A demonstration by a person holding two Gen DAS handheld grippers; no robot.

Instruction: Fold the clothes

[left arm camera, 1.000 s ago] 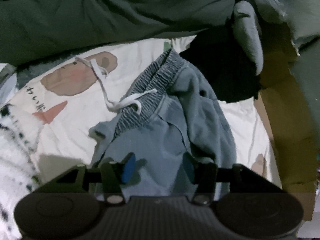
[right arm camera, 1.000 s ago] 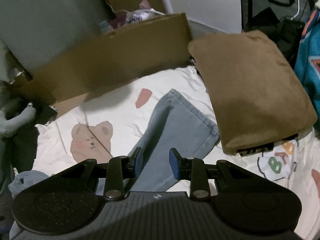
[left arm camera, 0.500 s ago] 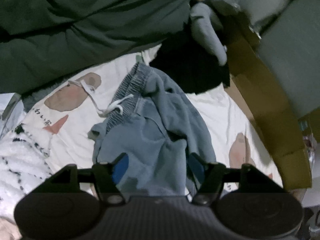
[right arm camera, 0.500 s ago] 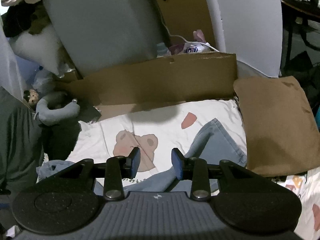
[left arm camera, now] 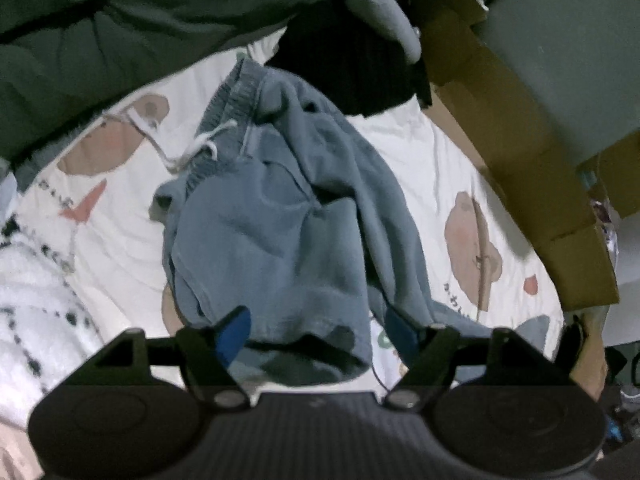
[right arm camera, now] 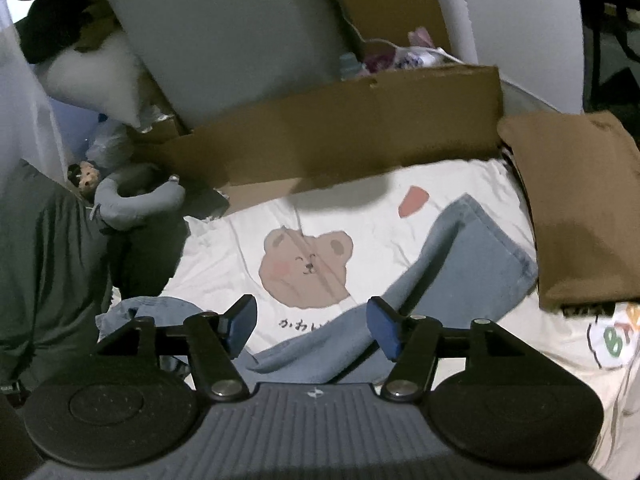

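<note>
Left wrist view, far left: a white fleece with black dots [left arm camera: 28, 304] lies at the edge of the bed.
Upper left: a dark green duvet [left arm camera: 120, 32] is heaped behind the cream bear-print sheet [left arm camera: 420, 168].
Drawstring: a white cord [left arm camera: 188, 148] trails from the elastic waistband onto the sheet.
Blue trousers [left arm camera: 280, 240]: bunched in a rumpled mound in the middle of the sheet, waistband at the far end, near edge reaching down between the fingers.
Left gripper [left arm camera: 316, 332]: jaws have just been opening and stand wide apart; the cloth sits between the blue pads, but they do not press on it.
Right of the mound: a black garment [left arm camera: 352, 64], then a cardboard flap [left arm camera: 520, 168].
Right wrist view, left: a grey plush toy [right arm camera: 136, 196] rests by the green duvet.
Middle: a cardboard box [right arm camera: 340, 132] borders the sheet.
Trouser leg [right arm camera: 452, 268]: lies flat on the sheet, running from the gripper out to its hem by the brown cushion [right arm camera: 576, 208].
Right gripper [right arm camera: 312, 324]: jaws have just been opening, are well apart, and grip nothing; the leg lies below them.
</note>
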